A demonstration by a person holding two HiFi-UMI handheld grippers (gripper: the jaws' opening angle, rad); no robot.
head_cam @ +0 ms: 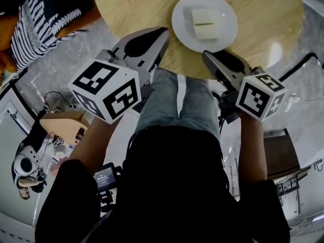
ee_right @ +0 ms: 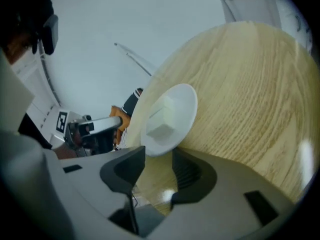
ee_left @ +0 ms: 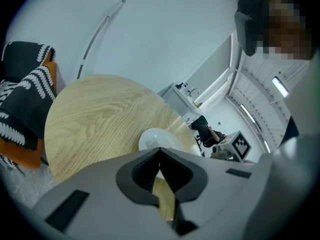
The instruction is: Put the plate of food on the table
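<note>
A white plate (head_cam: 182,19) carrying two pale blocks of food (head_cam: 206,24) rests on the round wooden table (head_cam: 136,9), close to its near edge. My right gripper (head_cam: 206,55) is open just short of the plate's near rim. In the right gripper view the plate (ee_right: 186,101) and food (ee_right: 162,121) lie right beyond the gap of that gripper (ee_right: 157,154), and neither pad touches the rim. My left gripper (head_cam: 162,32) is shut and empty over the table edge, left of the plate. Its own view shows the gripper (ee_left: 159,151) with tips meeting in front of the plate (ee_left: 152,138).
A person in a black-and-white striped top (head_cam: 45,14) sits at the table's far left side. The holder's jeans-clad legs (head_cam: 177,100) are under the near table edge. A tan wooden seat (head_cam: 63,121) is at the lower left, a brown chair (head_cam: 281,153) at the right.
</note>
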